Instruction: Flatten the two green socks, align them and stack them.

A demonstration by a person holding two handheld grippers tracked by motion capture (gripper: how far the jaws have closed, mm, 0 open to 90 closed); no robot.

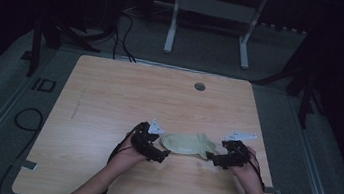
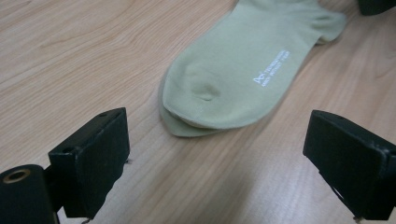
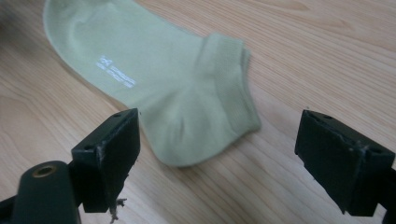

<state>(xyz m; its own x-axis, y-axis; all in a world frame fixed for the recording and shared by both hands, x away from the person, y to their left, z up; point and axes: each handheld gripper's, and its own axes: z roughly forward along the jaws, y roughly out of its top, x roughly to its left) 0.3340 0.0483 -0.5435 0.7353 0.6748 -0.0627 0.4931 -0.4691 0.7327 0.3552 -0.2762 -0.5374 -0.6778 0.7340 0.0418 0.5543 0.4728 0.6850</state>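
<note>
Pale green ankle socks [image 1: 187, 144] lie flat on the wooden table [image 1: 109, 99], one stacked on the other, with small white print on the upper one. My left gripper [image 1: 164, 155] sits just left of the toe end, jaws wide apart, and the toe [image 2: 205, 100] lies a little beyond them, untouched. At the cuff end, my right gripper [image 1: 211, 156] is open too. The cuff and heel [image 3: 205, 121] rest on the table just ahead of its jaws, with nothing pressed between the pads. My left gripper [image 2: 217, 149] and my right gripper [image 3: 217, 154] each face the socks.
A round grey grommet [image 1: 200, 86] is set into the table near its far edge. Beyond the table stand a white desk frame [image 1: 210, 21] and dark stands with cables on the floor. Bare wood surrounds the socks on all sides.
</note>
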